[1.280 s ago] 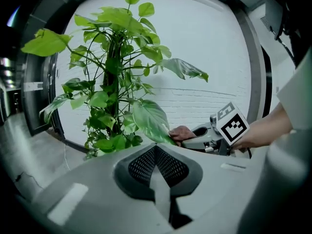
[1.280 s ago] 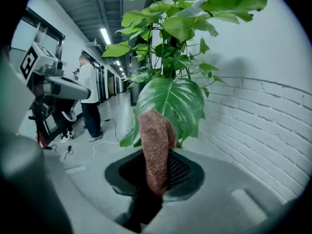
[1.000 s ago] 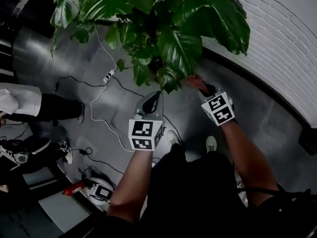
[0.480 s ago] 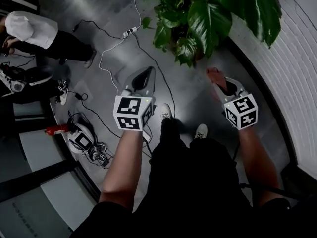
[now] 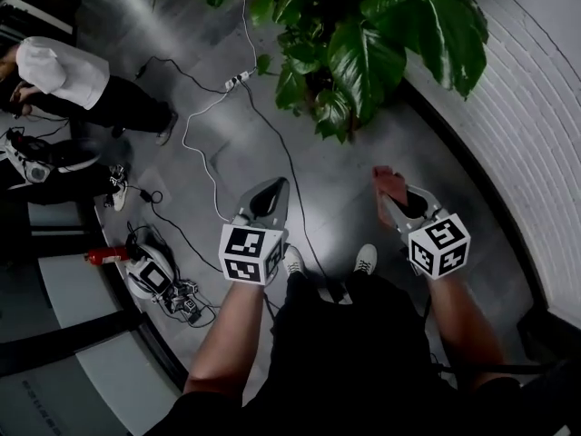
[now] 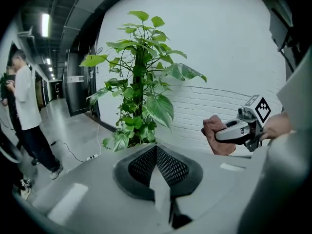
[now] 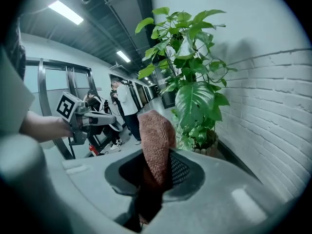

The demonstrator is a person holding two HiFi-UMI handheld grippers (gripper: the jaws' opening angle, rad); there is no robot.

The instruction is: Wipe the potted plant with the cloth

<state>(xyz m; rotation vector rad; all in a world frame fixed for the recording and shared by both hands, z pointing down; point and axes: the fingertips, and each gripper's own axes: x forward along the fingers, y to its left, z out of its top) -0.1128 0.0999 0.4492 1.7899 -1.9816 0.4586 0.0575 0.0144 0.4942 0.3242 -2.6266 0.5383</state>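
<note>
The potted plant (image 5: 363, 39) with broad green leaves stands on the floor by the white brick wall; the left gripper view shows it (image 6: 139, 87) straight ahead. My right gripper (image 5: 396, 198) is shut on a reddish-brown cloth (image 5: 388, 178), low and a good way short of the leaves. In the right gripper view the cloth (image 7: 156, 140) stands up between the jaws, with the plant (image 7: 195, 96) and its pot (image 7: 204, 143) beyond. My left gripper (image 5: 275, 187) is shut with nothing in it, left of the right one and apart from the plant.
White cables and a power strip (image 5: 238, 80) run across the grey floor left of the plant. A person in a white shirt (image 5: 54, 62) crouches at far left, with gear (image 5: 150, 275) on the floor below. The brick wall (image 5: 536, 107) curves along the right.
A second ago the cloth was up against the lower leaves. Both grippers have since dropped down and back from the plant, and the head view has swung.
</note>
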